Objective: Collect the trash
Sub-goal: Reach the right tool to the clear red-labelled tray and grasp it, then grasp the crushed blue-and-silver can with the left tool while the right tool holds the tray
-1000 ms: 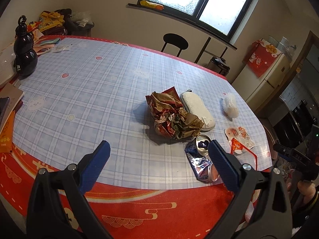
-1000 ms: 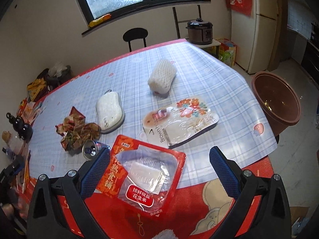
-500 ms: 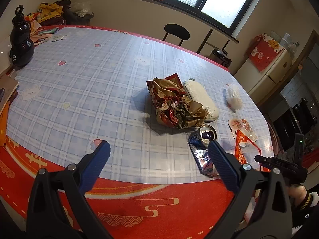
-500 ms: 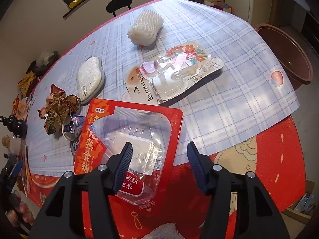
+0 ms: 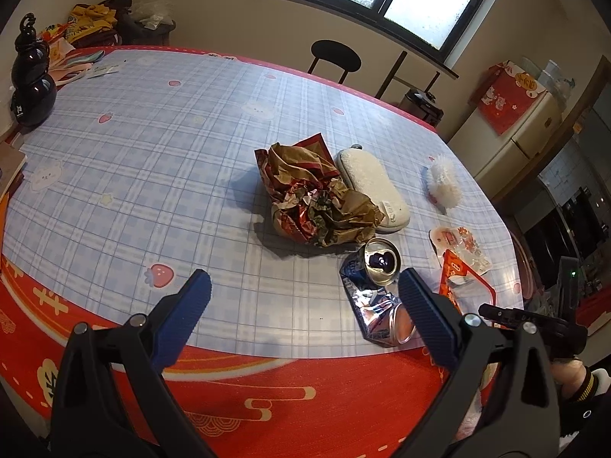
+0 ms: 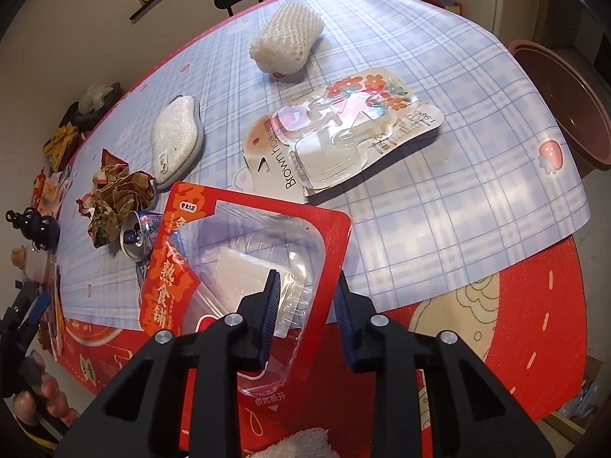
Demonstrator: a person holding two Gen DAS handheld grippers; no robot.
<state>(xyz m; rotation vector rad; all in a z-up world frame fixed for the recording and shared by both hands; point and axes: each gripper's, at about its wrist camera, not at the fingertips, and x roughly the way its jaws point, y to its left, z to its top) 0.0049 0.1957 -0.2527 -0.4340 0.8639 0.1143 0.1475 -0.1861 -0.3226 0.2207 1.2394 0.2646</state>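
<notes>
A red snack package [image 6: 244, 244] with a clear tray lies at the table's near edge; in the left wrist view the same package [image 5: 458, 278] is at the right. My right gripper [image 6: 307, 294] straddles its near right edge. The jaws are closing, one pad on the clear tray and the other against the red rim. A crushed can [image 5: 376, 290] and crumpled brown-red paper [image 5: 317, 202] lie ahead of my left gripper [image 5: 305, 290]. It hangs open over the table's front edge with nothing between its fingers.
On the checked table cover [image 5: 152, 152] lie a white pouch [image 6: 175, 141], a white foam net [image 6: 286, 38] and a clear blister pack [image 6: 343, 137]. A brown basin [image 6: 565, 114] stands beside the table. A black gourd bottle [image 5: 30, 87] sits far left.
My right gripper dropped toward the red package and its jaws narrowed from wide open to close around the package's edge. The left gripper drifted slightly closer to the table, still open.
</notes>
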